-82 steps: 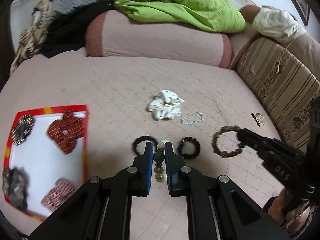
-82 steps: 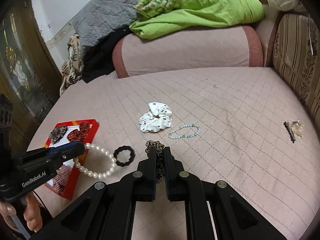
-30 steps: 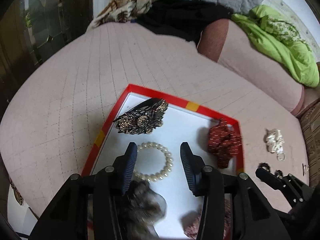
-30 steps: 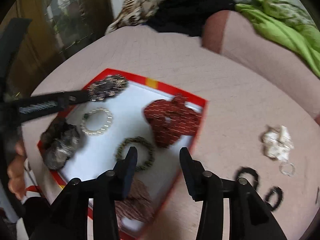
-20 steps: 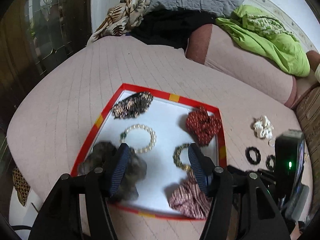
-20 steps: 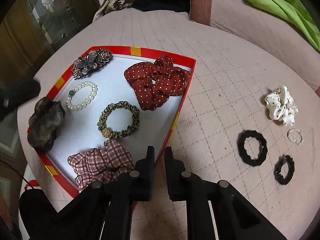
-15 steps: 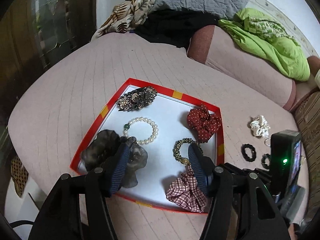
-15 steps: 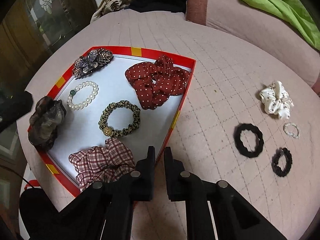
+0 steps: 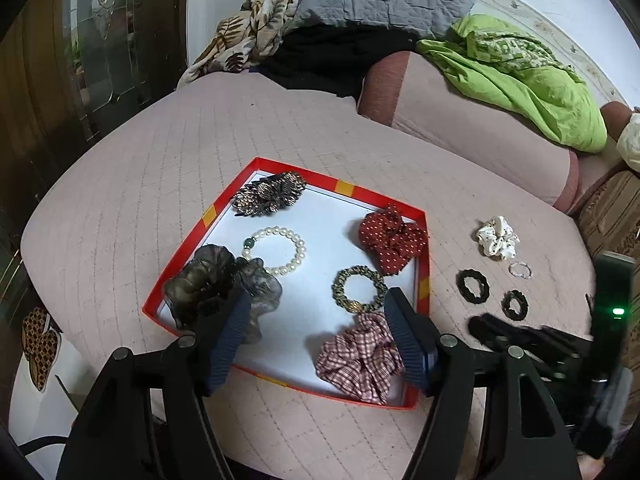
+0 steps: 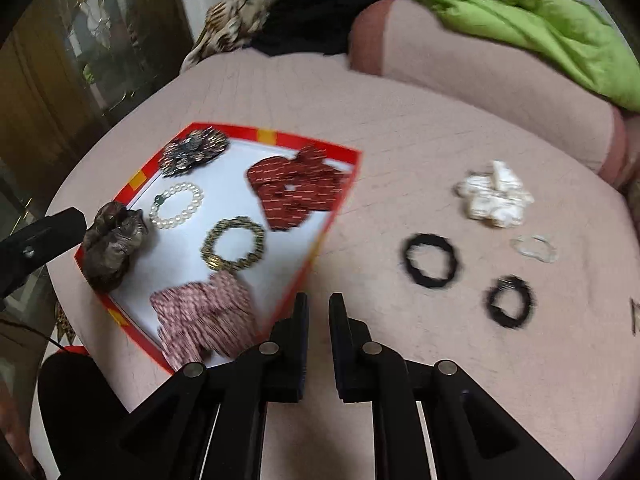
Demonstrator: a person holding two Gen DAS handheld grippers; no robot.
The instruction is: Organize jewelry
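Observation:
A red-rimmed tray (image 9: 423, 280) with a white floor holds a pearl bracelet (image 9: 280, 250), a leopard hair tie (image 9: 358, 290), a beaded clip (image 9: 268, 194) and several scrunchies. My left gripper (image 9: 318, 304) hangs above the tray's near side, open and still opening, with nothing between its jaws. My right gripper (image 10: 319, 304) is over the bedspread just right of the tray rim (image 10: 328, 224). Its jaws stand a narrow slit apart, starting to open, and are empty. Two black hair ties (image 10: 430, 260) (image 10: 510, 302), a white scrunchie (image 10: 494, 196) and a clear bead bracelet (image 10: 534, 248) lie on the bed to the right.
A pink bolster (image 9: 472, 120) with a green cloth (image 9: 520, 76) runs along the back. Dark and grey bedding (image 9: 360, 8) is piled behind it. The bed edge (image 9: 80, 320) drops off left of the tray. A small hair pin (image 10: 634, 316) lies at the far right.
The pearl bracelet and the leopard hair tie went from the grippers into the tray. Both grippers pulled back from it. The left jaws widened; the right jaws closed.

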